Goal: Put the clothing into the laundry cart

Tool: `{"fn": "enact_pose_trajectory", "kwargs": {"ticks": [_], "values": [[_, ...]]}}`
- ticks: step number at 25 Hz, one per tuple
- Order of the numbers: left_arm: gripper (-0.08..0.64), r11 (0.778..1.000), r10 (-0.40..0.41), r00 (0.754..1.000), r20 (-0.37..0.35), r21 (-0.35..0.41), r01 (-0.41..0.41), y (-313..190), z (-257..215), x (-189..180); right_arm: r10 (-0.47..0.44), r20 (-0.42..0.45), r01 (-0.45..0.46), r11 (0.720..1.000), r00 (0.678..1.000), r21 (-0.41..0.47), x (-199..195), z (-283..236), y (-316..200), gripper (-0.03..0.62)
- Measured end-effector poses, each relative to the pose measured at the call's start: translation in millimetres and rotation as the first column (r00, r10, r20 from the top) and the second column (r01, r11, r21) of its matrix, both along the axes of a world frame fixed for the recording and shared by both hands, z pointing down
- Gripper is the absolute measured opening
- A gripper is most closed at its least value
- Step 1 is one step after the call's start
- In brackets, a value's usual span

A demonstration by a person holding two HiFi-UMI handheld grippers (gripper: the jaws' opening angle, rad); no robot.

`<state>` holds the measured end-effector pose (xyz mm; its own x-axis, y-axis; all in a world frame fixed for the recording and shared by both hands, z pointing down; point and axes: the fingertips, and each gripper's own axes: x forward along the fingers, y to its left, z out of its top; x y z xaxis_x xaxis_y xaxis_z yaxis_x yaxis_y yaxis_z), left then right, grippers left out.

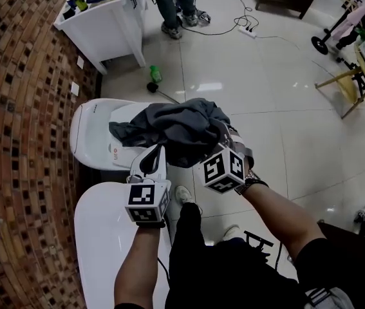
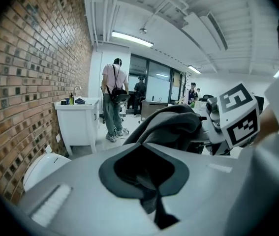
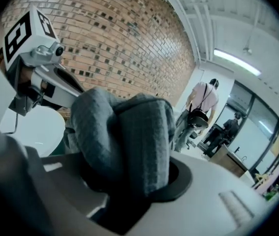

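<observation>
Left tool [image 1: 151,156]: I read it as pressed together on a thin fold at the lower edge of the clothing [image 1: 176,127]. In its own view only a scrap of grey fabric sits in the dark recess, so that is hard to make out.

Far left, the brick wall [image 1: 21,140] closes off that side. Two white rounded units [image 1: 92,134] stand against it, one just below the clothing and one nearer me. What they are I cannot tell.

The clothing hangs bunched in the air between the two tools.

Right tool [image 1: 230,143]: clamped on a thick bundle of the clothing. The head view hides its tips under the cloth. Its own view shows the bundle bulging out between the jaws.

Behind stand a white worktop [image 1: 105,31], a green bottle [image 1: 156,74] on the floor and a standing person [image 1: 172,5], cut off at the legs.

To the right the tiled floor [image 1: 266,95] lies open as far as a wooden stand [image 1: 346,85] at the frame edge.

Only the gripper views show the ceiling lights and more people farther back.
</observation>
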<state>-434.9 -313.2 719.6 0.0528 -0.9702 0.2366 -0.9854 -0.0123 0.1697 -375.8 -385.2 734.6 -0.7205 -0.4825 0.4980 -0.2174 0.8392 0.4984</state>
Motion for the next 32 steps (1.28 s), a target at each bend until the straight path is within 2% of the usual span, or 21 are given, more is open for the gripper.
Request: {"fn": "enact_pose_trajectory", "kwargs": {"ticks": [9, 12, 17, 25, 29, 32], "values": [[0.002, 0.986, 0.155, 0.984, 0.089, 0.050, -0.160, 22, -74, 181, 0.149, 0.113, -0.153, 0.988, 0.982, 0.028, 191, -86, 36, 0.150], [0.003, 0.973, 0.219, 0.970, 0.107, 0.056, -0.226, 28, -94, 246, 0.203, 0.144, -0.211, 0.977, 0.969, 0.042, 256, -110, 46, 0.150], [0.002, 0.939, 0.330, 0.934, 0.134, 0.057, -0.340, 46, -111, 353, 0.303, 0.182, -0.314, 0.949, 0.935, 0.036, 363, -135, 69, 0.150], [0.002, 0.865, 0.487, 0.860, 0.155, 0.054, -0.499, 59, -152, 486, 0.454, 0.227, -0.469, 0.883, 0.862, 0.017, 500, -177, 97, 0.150], [0.002, 0.812, 0.566, 0.809, 0.159, 0.057, -0.580, 65, -174, 539, 0.529, 0.242, -0.548, 0.837, 0.813, 0.012, 553, -202, 113, 0.152], [0.003, 0.765, 0.628, 0.763, 0.151, 0.061, -0.641, 69, -189, 573, 0.587, 0.250, -0.608, 0.794, 0.770, 0.010, 587, -219, 123, 0.152]]}}
